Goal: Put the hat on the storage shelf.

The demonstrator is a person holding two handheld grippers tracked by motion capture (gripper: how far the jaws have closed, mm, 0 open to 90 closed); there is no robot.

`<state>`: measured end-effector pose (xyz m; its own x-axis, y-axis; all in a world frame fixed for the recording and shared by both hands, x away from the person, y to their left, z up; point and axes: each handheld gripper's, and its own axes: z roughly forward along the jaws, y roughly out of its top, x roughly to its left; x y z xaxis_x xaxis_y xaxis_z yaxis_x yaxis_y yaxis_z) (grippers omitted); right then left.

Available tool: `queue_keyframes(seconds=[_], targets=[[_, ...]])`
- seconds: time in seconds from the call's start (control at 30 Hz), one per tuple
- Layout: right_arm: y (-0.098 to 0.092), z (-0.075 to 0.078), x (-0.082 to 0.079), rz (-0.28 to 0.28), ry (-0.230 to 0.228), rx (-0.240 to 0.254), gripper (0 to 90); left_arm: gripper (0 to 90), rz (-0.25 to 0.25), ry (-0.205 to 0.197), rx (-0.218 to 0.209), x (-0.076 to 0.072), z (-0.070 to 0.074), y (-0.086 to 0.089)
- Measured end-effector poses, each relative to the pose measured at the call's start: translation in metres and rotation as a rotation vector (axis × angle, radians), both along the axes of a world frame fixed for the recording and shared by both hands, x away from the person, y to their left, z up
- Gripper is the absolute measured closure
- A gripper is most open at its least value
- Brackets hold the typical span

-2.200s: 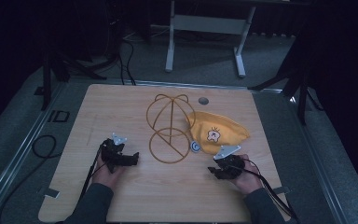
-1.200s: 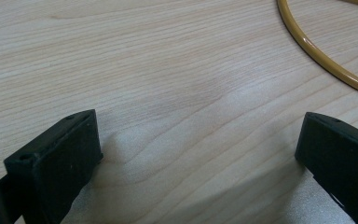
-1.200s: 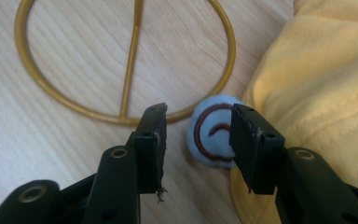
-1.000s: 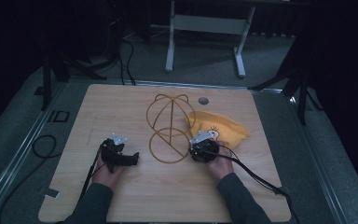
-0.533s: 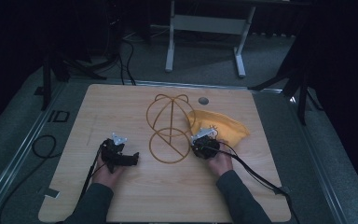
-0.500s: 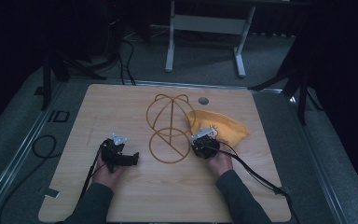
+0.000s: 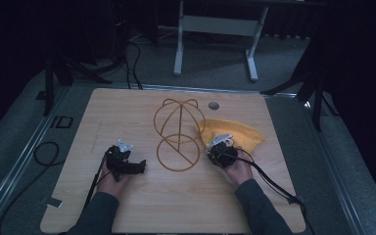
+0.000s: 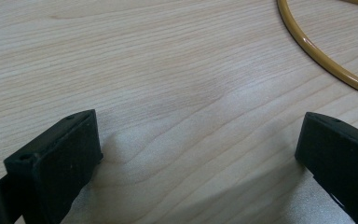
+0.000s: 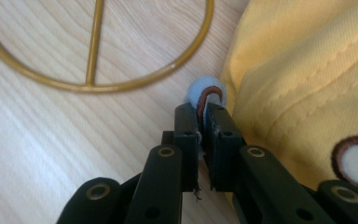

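At the left of the pale wooden table (image 7: 127, 205) the person's left hand (image 7: 108, 177) rests on the board holding the left black two-jaw gripper (image 7: 136, 167), which lies low and points to the right toward the middle of the table; in the left gripper view its two jaws stand wide apart over bare wood grain, with nothing between them, and one curved stretch of yellow wire crosses the upper right corner. In the middle stands one golden-yellow wire stand (image 7: 178, 134): a flat ring lying on the table nearer the person and a rounded, dome-like frame of hoops rising at its far side, the whole running lengthwise from near to far. Just behind it on the board is one small dark round disc (image 7: 213, 105). To the right lies one soft yellow fabric cap (image 7: 242, 134), spread flat with its long axis running left to right and its narrower end toward the right edge; its left edge sits just beside the wire stand. The right black two-jaw gripper (image 7: 219, 152), held in the right hand (image 7: 238, 171), points away from the person at the cap's near left edge. In the right gripper view (image 9: 204, 112) its jaws are drawn nearly together, pinching a small pale-blue, brown-edged tab (image 9: 204, 93) at the cap's edge, beside the ring.
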<state>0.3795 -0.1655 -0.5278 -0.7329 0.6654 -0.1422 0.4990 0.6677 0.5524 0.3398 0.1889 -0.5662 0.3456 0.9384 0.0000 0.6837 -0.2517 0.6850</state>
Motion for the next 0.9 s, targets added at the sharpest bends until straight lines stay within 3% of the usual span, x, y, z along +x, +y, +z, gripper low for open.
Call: queue_keyframes(seconds=[0.13, 0.37, 0.9], targets=[[-0.007, 0.012, -0.004, 0.015, 0.015, -0.01, 84.1, 0.1, 0.0, 0.0, 0.0, 0.0, 0.0, 0.0], [-0.014, 0.03, -0.012, 0.046, 0.002, -0.007, 84.0, 0.1, 0.0, 0.0, 0.0, 0.0, 0.0, 0.0], [-0.02, 0.051, -0.022, 0.092, -0.001, -0.017, 83.7, 0.1, 0.0, 0.0, 0.0, 0.0, 0.0, 0.0]])
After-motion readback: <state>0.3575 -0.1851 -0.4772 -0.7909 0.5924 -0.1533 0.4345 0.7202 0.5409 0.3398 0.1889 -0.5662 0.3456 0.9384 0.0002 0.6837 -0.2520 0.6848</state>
